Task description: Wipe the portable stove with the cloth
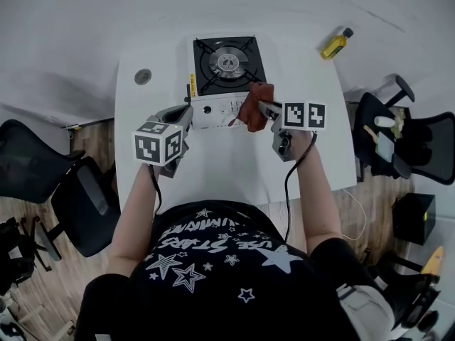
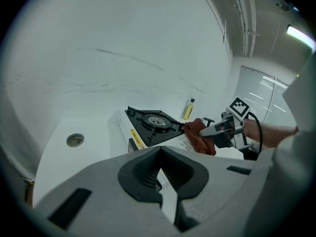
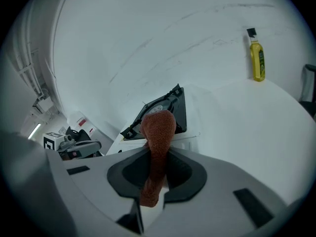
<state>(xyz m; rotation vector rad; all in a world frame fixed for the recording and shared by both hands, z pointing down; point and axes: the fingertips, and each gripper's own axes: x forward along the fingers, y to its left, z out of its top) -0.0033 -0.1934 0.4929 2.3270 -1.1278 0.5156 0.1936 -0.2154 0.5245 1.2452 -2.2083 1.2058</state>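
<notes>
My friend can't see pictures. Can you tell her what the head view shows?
The right gripper holds a reddish-brown cloth at the front edge of the portable stove on a white table. The left gripper, shut and empty, is beside it.

Open table (image 1: pixel 227 169) flanks the stove (image 1: pixel 227 66); bottle (image 1: pixel 335 44) stands well apart.

Both arms reach forward, grippers side by side and apart.
The left gripper (image 1: pixel 186 114) has its jaws pressed together with nothing between them. The right gripper (image 1: pixel 266 106) is clamped on a cloth (image 1: pixel 253 114). The left arm (image 1: pixel 135 204) and right arm (image 1: pixel 317 190) are bare.
</notes>
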